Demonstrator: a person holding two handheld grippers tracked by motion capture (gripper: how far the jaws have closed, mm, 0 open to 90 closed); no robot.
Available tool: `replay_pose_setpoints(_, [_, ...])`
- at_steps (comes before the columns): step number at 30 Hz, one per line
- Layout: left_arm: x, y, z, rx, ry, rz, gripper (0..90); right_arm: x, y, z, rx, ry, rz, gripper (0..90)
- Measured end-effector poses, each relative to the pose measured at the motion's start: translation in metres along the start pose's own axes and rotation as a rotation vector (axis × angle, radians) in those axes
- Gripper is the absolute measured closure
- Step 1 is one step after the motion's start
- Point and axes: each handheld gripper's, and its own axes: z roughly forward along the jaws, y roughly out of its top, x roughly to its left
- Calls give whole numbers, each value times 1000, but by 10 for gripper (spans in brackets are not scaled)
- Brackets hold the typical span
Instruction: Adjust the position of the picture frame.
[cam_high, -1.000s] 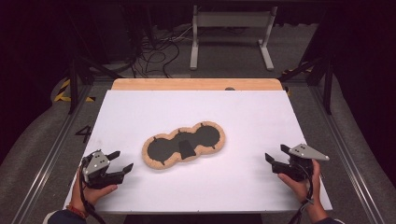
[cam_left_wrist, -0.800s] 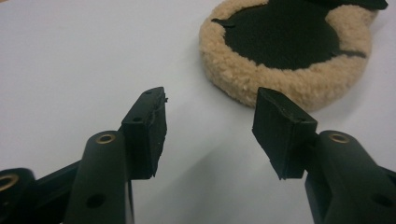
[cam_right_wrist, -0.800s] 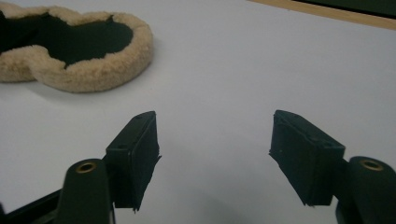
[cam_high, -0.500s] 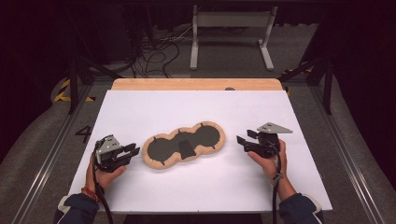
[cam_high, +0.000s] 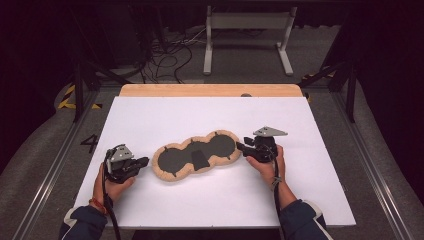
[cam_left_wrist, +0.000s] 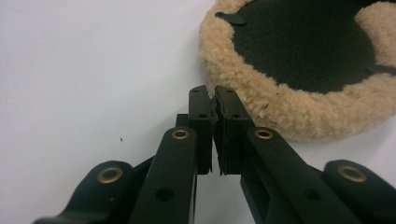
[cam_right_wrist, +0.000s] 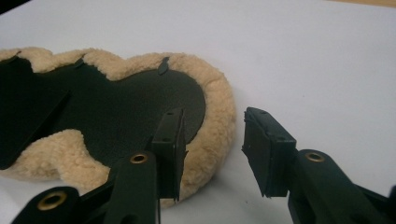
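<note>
We see the fleece-edged pad lying flat at the middle of the white counter, dark face up; in both gripper views its far lobe runs out of frame. Our left claw sits just beside the pad's left rim, jaws nearly together with only a slit between, holding nothing. Our right claw stands wide, one jaw over the fleece rim at the pad's right end, the other over bare counter. Whether that jaw touches the fleece we cannot tell. Open counter lies all around.
</note>
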Motion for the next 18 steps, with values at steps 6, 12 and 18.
replay_pose_setpoints(6, [-1, 2, 8, 31, -15, 19, 849, 4, 1, 6, 21, -12, -15, 579])
replay_pose_setpoints(12, [1, 5, 12, 45, -14, 3, 854, 7, -1, 10, 47, 2, -18, 543])
replay_pose_setpoints(18, [0, 5, 15, 59, -20, 7, 846, 6, -2, 9, 58, 27, -15, 551])
